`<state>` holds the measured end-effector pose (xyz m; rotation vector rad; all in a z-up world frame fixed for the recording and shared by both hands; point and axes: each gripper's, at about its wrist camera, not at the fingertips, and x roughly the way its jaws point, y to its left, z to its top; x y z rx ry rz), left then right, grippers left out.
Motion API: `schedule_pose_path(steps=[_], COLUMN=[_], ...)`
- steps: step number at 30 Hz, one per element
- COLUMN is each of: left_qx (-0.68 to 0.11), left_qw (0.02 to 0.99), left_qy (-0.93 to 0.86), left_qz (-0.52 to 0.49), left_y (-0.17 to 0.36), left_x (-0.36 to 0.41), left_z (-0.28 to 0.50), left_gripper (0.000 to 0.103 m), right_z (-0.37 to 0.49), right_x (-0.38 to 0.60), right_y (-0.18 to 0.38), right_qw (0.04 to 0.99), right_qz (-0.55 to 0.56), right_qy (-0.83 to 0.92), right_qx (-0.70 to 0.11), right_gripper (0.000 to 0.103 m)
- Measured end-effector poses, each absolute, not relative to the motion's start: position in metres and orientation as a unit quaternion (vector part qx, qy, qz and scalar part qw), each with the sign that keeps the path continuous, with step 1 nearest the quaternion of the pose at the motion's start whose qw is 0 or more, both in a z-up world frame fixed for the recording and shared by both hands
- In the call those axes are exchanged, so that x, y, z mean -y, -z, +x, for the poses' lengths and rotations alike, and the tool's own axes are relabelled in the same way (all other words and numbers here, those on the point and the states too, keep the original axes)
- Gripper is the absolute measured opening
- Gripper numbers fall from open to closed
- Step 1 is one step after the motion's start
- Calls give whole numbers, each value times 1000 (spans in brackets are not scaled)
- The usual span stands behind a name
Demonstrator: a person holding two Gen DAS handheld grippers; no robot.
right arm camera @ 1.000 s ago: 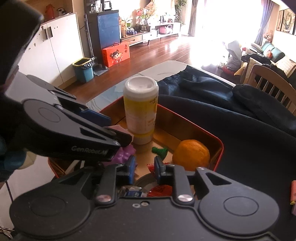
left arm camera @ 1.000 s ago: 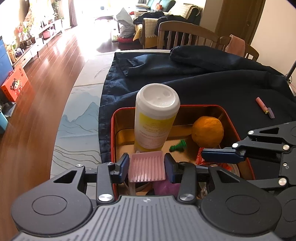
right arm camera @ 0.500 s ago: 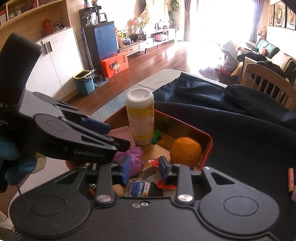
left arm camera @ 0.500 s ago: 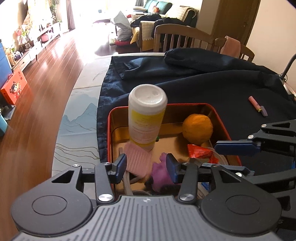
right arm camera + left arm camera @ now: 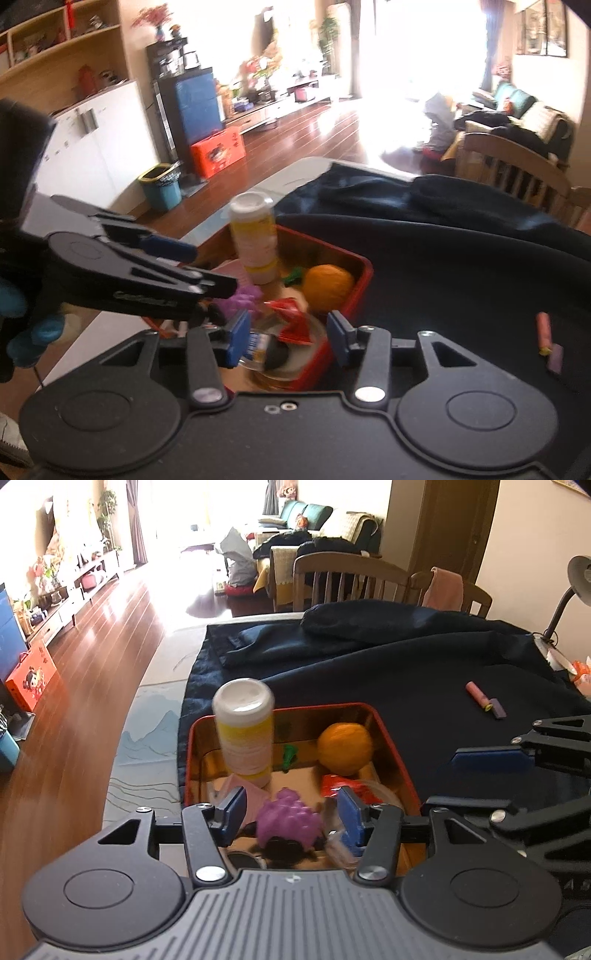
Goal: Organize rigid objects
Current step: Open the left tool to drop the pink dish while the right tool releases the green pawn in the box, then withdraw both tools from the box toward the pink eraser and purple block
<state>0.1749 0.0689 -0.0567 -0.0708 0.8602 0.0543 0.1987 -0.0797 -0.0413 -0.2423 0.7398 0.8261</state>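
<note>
A red tin box [image 5: 391, 734] [image 5: 354, 291] on the dark cloth holds a white-capped yellow bottle [image 5: 245, 734] [image 5: 255, 240], an orange [image 5: 345, 747] [image 5: 327, 282], a small green piece [image 5: 290, 755], a pink ridged block [image 5: 245, 794], a purple grape toy [image 5: 290, 819] [image 5: 240, 299] and a red wrapper [image 5: 341, 784] [image 5: 291, 321]. My left gripper [image 5: 291, 812] is open and empty above the box's near end. My right gripper [image 5: 286, 338] is open and empty over the box's near corner.
A pink crayon and purple piece [image 5: 484, 699] [image 5: 546, 336] lie on the dark cloth [image 5: 406, 664] to the right. Wooden chairs [image 5: 343, 579] stand behind the table. A desk lamp [image 5: 569, 590] stands at far right. The table edge [image 5: 147, 716] runs along the left.
My left gripper opened and let go of the pink block, which now lies in the box by the bottle. Both grippers pulled back and up; the right one opened wider.
</note>
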Motion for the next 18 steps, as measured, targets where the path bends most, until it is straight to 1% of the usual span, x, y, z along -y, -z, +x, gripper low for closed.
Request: schedule_pose_path(steps=[2, 4, 6, 11, 13, 15, 16, 18], left_qx=[-412, -406, -402, -396, -394, -392, -391, -391], left_qw=[910, 913, 915, 918, 919, 920, 920, 920], left_qy=[-26, -26, -25, -21, -18, -15, -12, -7], left_qz=[-33, -30, -28, -24, -23, -25, -27, -26], left_y=[53, 48, 45, 41, 41, 40, 40, 40], left_x=[-59, -48, -37, -4, 10, 24, 31, 44], left_z=[174, 173, 172, 178, 182, 186, 188, 193], left_gripper=[57, 63, 64, 64, 69, 73, 74, 75], right_z=[200, 201, 203, 212, 217, 221, 223, 226], right_x=[93, 106, 120, 157, 172, 186, 192, 205], right_y=[38, 36, 34, 34, 35, 35, 36, 38], right_qw=[848, 853, 856, 867, 870, 874, 876, 879], right_qz=[-106, -102, -97, -88, -85, -82, -82, -82], right_qy=[-384, -378, -374, -354, -345, -338, -335, -329], right_qx=[-348, -344, -343, -341, -341, -339, -337, -336], right_gripper=[52, 56, 61, 64, 68, 74, 75, 80])
